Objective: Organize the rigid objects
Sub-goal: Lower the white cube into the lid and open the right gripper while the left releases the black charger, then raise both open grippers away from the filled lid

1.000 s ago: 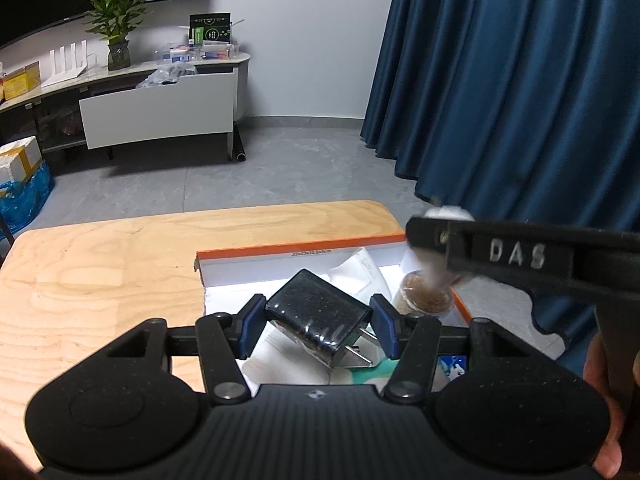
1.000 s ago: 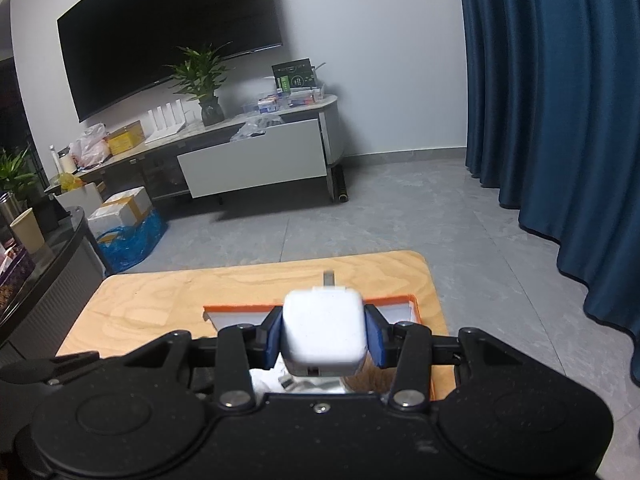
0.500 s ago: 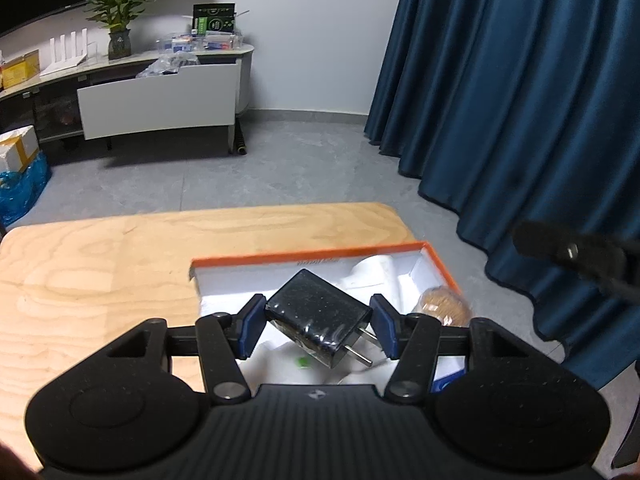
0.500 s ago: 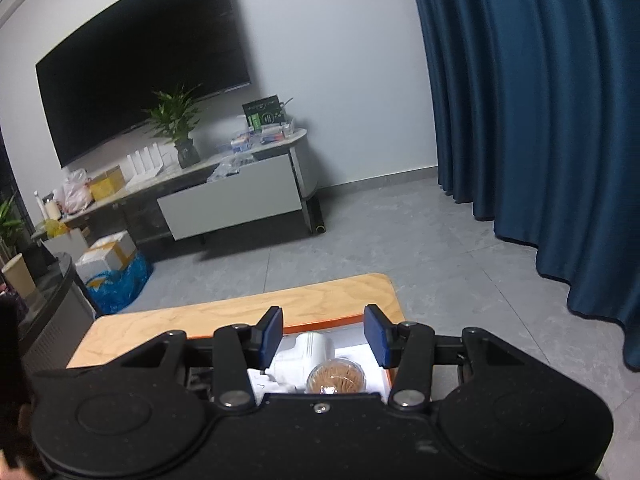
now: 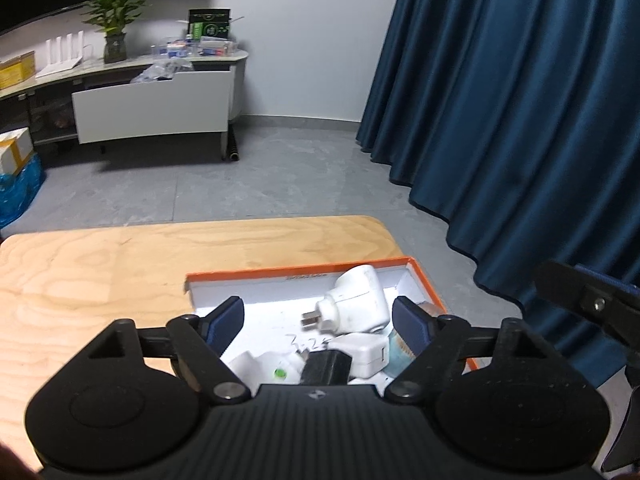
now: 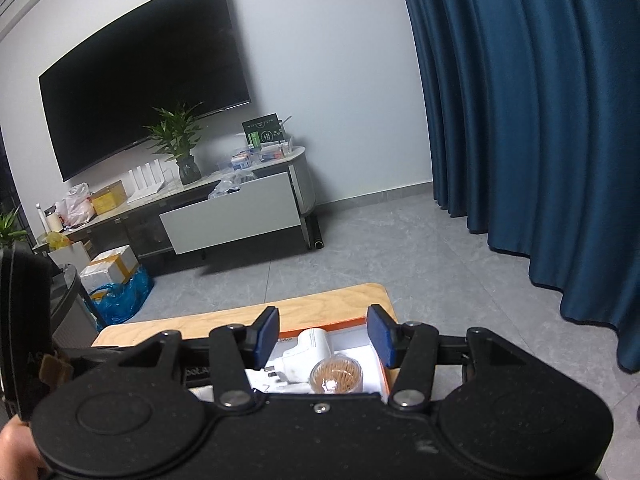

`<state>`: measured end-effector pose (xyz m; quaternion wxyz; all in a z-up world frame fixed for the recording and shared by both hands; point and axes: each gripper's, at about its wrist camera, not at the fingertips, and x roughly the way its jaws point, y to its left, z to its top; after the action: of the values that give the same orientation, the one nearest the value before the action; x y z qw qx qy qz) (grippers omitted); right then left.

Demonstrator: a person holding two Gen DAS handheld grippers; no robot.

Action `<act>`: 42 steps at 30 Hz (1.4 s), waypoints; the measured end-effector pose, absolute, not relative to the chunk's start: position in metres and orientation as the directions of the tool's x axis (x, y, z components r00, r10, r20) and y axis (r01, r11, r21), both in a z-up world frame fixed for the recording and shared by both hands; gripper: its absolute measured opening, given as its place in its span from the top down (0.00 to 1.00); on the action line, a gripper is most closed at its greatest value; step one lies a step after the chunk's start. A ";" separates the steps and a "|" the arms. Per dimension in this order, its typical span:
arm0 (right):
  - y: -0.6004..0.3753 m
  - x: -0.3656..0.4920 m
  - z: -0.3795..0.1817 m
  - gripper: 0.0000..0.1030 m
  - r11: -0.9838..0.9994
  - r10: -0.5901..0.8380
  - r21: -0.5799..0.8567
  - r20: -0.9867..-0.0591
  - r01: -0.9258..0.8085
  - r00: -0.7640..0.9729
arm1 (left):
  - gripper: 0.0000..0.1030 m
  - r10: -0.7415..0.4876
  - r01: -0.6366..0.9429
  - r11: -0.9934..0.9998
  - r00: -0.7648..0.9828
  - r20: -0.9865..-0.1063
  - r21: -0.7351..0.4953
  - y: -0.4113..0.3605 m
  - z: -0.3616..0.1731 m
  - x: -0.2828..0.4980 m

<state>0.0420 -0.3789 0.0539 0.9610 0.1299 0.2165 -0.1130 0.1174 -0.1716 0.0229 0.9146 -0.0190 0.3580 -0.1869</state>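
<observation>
Hovering with jaws wide and empty, the left gripper [image 5: 318, 326] hangs right over the orange-rimmed box [image 5: 296, 273], black charger [image 5: 326, 368] lying just below it among white chargers, while the right gripper [image 6: 323, 336], equally wide and empty, sits above the box's toothpick jar [image 6: 337, 376].

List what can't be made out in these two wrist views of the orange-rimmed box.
- Black charger: left wrist view, lower part hidden behind the left gripper body.
- Toothpick jar: right wrist view, base cut off by the right gripper body; in the left view mostly behind a finger pad.
- Handwriting on the box floor: left view, too small and partly covered.
- Box's near rim: hidden in both views.
</observation>
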 end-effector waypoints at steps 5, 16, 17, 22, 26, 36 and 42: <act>-0.370 0.030 0.054 0.37 0.945 -0.162 0.184 -0.458 0.272 0.874 | 0.14 -0.326 0.311 0.939 0.687 -0.649 -0.143 -0.167 0.030 0.097; -0.354 -0.003 0.043 0.32 0.959 -0.147 0.136 -0.508 0.247 0.849 | 0.00 -0.244 0.259 0.963 0.711 -0.660 -0.077 -0.163 0.037 0.050; -0.353 -0.007 0.042 0.32 0.961 -0.146 0.130 -0.511 0.244 0.847 | 0.00 -0.233 0.244 0.967 0.710 -0.664 -0.078 -0.162 0.036 0.045; -0.353 -0.026 0.035 0.31 0.966 -0.130 0.121 -0.537 0.228 0.834 | 0.00 -0.203 0.205 0.975 0.696 -0.688 -0.080 -0.155 0.031 0.026; -0.349 -0.040 0.027 0.29 0.967 -0.119 0.121 -0.557 0.222 0.822 | 0.00 -0.169 0.180 0.982 0.689 -0.705 -0.059 -0.154 0.024 0.010; -0.343 -0.065 0.009 0.26 0.967 -0.108 0.120 -0.601 0.223 0.792 | 0.00 -0.140 0.172 0.985 0.665 -0.734 -0.031 -0.156 0.011 -0.016; -0.339 -0.070 0.006 0.25 0.968 -0.102 0.123 -0.601 0.218 0.793 | 0.00 -0.120 0.160 0.987 0.671 -0.732 -0.016 -0.157 0.008 -0.026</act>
<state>-0.0703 -0.3388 0.0056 0.9422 0.0932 0.3104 -0.0847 -0.0264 -0.1567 0.0078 0.9136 0.0249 0.3985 -0.0766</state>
